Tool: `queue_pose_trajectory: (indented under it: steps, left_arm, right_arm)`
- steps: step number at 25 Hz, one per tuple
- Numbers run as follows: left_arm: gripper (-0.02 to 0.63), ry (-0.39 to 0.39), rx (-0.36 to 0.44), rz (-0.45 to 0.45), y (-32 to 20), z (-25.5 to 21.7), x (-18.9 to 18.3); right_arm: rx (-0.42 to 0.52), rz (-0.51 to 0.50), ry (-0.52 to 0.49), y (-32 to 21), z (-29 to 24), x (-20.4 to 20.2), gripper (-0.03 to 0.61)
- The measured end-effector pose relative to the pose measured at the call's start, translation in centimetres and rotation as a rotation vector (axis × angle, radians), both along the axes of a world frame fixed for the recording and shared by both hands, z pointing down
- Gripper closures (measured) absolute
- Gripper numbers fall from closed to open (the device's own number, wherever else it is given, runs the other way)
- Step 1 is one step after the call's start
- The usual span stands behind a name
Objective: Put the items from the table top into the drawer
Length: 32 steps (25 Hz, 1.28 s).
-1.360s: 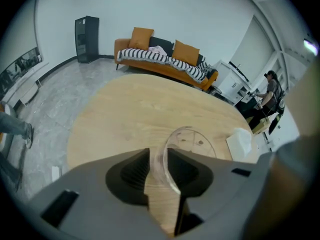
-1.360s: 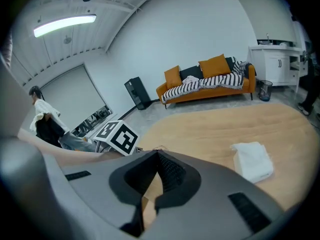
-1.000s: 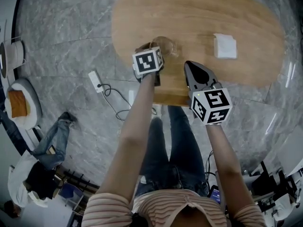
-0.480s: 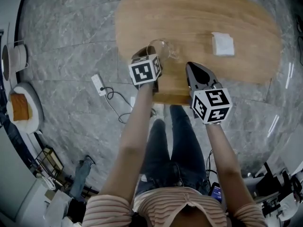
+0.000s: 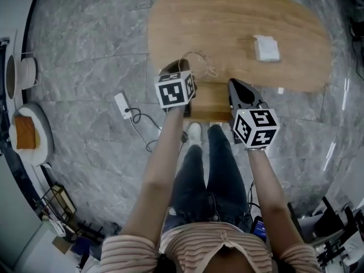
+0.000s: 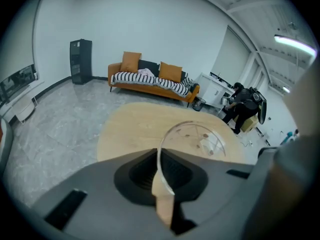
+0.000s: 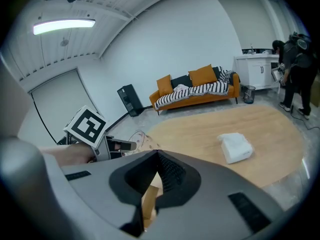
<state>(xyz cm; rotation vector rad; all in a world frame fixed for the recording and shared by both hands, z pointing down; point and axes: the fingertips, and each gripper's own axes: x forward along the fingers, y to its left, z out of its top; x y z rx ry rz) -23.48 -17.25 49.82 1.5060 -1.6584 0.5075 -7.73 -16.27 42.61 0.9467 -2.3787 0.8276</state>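
My left gripper (image 5: pixel 181 62) is shut on the rim of a clear glass bowl (image 5: pixel 197 61), held a little above the near edge of the oval wooden table (image 5: pixel 227 21). In the left gripper view the bowl's rim (image 6: pixel 192 134) runs down between the jaws of the left gripper (image 6: pixel 159 156). A white tissue pack (image 5: pixel 266 48) lies on the table at the right, also in the right gripper view (image 7: pixel 235 146). My right gripper (image 5: pixel 235 85) hangs shut and empty beside a wooden drawer (image 5: pixel 211 101) that sticks out below the table's front edge.
A white power strip (image 5: pixel 122 102) with its cable lies on the grey marble floor left of the table. The person's legs and shoes (image 5: pixel 195 133) stand just under the drawer. An orange sofa (image 6: pixel 150 79) and a person at a counter (image 6: pixel 244 104) are far behind.
My left gripper has risen with the glass bowl, lifting it off the table top. The right gripper has drifted a little up and to the right. The jaws look the same.
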Motion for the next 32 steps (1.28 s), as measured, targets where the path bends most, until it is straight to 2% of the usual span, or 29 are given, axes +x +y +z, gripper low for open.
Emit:
queue_pose_trajectory:
  steps: [13, 20, 25, 32]
  left_arm:
    - [0.586, -0.011, 0.039, 0.082, 9.4, -4.5, 0.4]
    - [0.586, 0.004, 0.029, 0.141, 15.3, -4.9, 1.8]
    - [0.586, 0.013, -0.020, 0.200, 18.4, -2.8, 3.5]
    - [0.586, 0.008, -0.105, 0.255, 19.4, 2.9, 7.1]
  right_arm:
    - [0.036, 0.085, 0.007, 9.6, -2.6, 0.7, 0.578]
    - [0.048, 0.127, 0.028, 14.8, -3.1, 1.7, 0.578]
    - [0.009, 0.186, 0.065, 17.8, -1.5, 3.8, 0.578]
    - [-0.067, 0.243, 0.101, 19.6, 3.1, 7.4, 0.578]
